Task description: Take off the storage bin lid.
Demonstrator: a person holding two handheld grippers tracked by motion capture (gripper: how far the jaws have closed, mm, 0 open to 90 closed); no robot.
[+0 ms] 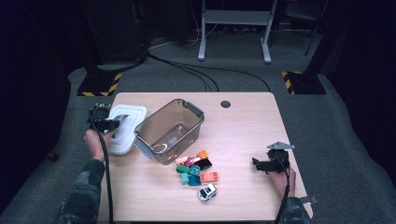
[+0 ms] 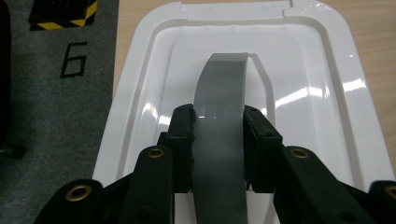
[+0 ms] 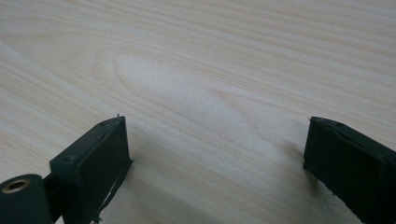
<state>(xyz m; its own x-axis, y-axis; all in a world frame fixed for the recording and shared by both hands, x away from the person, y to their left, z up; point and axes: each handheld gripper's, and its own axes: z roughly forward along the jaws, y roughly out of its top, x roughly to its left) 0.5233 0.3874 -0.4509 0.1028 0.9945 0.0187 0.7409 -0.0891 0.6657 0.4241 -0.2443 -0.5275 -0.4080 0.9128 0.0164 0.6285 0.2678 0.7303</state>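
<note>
Left tool (image 2: 218, 135): clamped on the grey handle (image 2: 219, 126) of the white lid (image 2: 327, 93), one black jaw pressed against each side of it.
White lid: flat under the left tool, at the tabletop's (image 1: 243, 126) left edge; in the left gripper view its far rim lies ahead of the jaws and grey carpet shows off to their left.
Grey handle: a curved strap running straight out between the jaws and arching away from the tool along the middle of the lid.
Clear bin (image 1: 169, 130): just to the right of the left tool and touching or nearly touching the lid's right edge, upright, grey latches at both ends; I can't tell whether anything is in it.
Toy pile (image 1: 196, 169): between the two tools, just in front of the bin, closer to the person; coloured blocks in orange, teal, pink and green bunched together.
Toy car (image 1: 207, 192): white, just nearer the person than the blocks, well left of the right tool.
Right tool (image 3: 215, 154): jaws spread wide with nothing between them, bare wood under and ahead of them; it sits low near the tabletop's right edge, well apart from the toys.
</note>
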